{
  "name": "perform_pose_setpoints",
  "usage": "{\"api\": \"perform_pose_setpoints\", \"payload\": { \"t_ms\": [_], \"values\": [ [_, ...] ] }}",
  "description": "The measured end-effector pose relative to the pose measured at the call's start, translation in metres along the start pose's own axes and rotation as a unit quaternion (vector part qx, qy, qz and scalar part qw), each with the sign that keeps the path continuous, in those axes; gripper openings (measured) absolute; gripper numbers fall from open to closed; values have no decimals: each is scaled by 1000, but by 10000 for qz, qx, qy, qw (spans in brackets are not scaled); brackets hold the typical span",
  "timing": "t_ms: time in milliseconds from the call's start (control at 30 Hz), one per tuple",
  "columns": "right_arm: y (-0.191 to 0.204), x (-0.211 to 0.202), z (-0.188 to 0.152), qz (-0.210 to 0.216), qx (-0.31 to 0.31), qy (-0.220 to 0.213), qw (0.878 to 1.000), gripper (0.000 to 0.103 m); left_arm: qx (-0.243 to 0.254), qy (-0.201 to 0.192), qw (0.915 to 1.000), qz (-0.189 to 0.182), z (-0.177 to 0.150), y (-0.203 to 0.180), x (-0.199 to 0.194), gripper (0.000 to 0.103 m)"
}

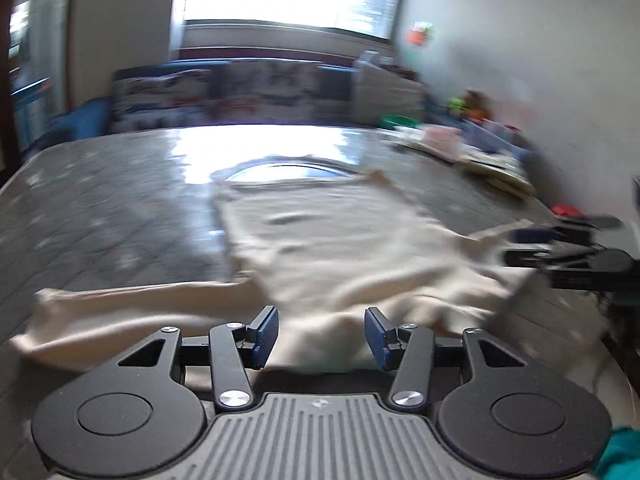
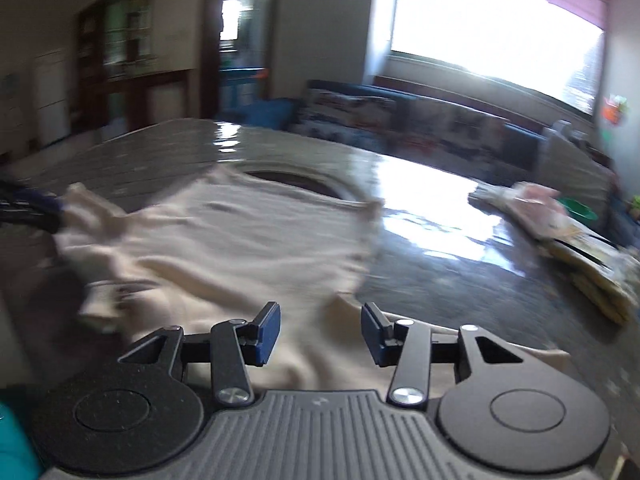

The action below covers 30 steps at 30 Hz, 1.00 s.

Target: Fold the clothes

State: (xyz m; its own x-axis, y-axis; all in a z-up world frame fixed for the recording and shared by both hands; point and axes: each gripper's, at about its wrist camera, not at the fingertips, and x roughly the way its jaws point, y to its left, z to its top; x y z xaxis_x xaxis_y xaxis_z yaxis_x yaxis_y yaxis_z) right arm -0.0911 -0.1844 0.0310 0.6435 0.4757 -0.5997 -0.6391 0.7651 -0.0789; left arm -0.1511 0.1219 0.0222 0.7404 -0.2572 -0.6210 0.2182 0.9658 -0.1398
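Observation:
A beige shirt (image 1: 328, 240) lies spread on the grey stone table (image 1: 100, 208), one sleeve stretched out to the left in the left wrist view. My left gripper (image 1: 322, 334) is open just above the shirt's near edge. My right gripper (image 2: 320, 332) is open over the shirt's (image 2: 240, 232) near edge. The right gripper also shows at the right edge of the left wrist view (image 1: 560, 252), and the left gripper at the left edge of the right wrist view (image 2: 32, 208). Both views are blurred by motion.
A round inset (image 1: 288, 170) lies in the table behind the shirt. Stacked papers and books (image 2: 580, 256) lie at the table's right side. A sofa (image 1: 240, 92) and a bright window stand beyond the far edge. Teal fabric (image 1: 620, 456) is at the near corner.

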Motion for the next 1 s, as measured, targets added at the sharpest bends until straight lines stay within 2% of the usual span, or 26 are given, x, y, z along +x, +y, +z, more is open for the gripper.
{"api": "perform_pose_setpoints", "payload": {
  "t_ms": [100,233,367,533,600,667,700,767,1000],
  "values": [
    [27,1,1,560,-474,104,9972,45,476,103,9982,-339,-2,-28,8,51],
    [57,5,-5,965,-1091,195,9891,45,1079,265,9927,-473,-13,-53,20,51],
    [78,11,-12,1095,-1555,306,9813,43,1449,369,9878,-430,-20,-62,31,51],
    [85,18,-18,1034,-1723,371,9789,37,1679,490,9843,-228,-27,-66,45,48],
    [83,20,-18,1033,-1649,433,9799,30,1688,539,9839,-237,-29,-64,49,42],
    [80,22,-18,1064,-1583,446,9806,17,1710,587,9834,-182,-29,-63,52,25],
    [79,22,-16,1088,-1567,446,9806,14,1725,599,9831,-162,-29,-63,53,23],
    [77,22,-14,1130,-1539,449,9806,8,1747,605,9826,-202,-26,-62,51,14],
    [67,8,-2,1384,-1465,590,9777,6,1776,627,9802,-606,-17,-55,30,10]
  ]
}}
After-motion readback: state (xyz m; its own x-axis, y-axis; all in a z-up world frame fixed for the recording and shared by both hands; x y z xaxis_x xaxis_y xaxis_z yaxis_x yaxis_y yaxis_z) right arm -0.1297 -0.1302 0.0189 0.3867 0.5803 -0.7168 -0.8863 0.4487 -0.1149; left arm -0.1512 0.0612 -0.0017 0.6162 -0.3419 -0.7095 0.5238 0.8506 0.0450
